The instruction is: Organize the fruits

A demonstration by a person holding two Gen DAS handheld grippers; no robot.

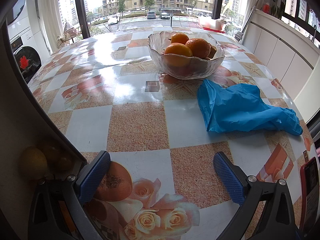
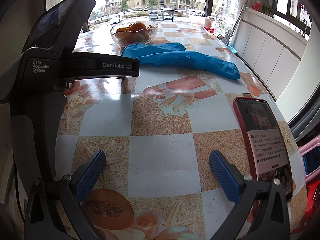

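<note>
- A home, a dining or utility corner of a flat: the surface (image 1: 138,124) wears a glossy oilcloth printed with roses, gift boxes and fruit.
- A white front-loading washing machine (image 1: 24,46) stands at the left edge of the left wrist frame.
- Plain white cabinet doors (image 1: 280,60) run along the right wall.
- Large dark-framed windows (image 1: 152,2) across the top look onto tall apartment blocks and parked cars.
- A clear ruffled glass bowl of oranges (image 1: 186,58) and a red-cased smartphone (image 2: 264,146) lie about.

bright window (image 1: 152,2) daylight glares off the tablecloth (image 1: 112,64); fisheye edges bend.
</note>
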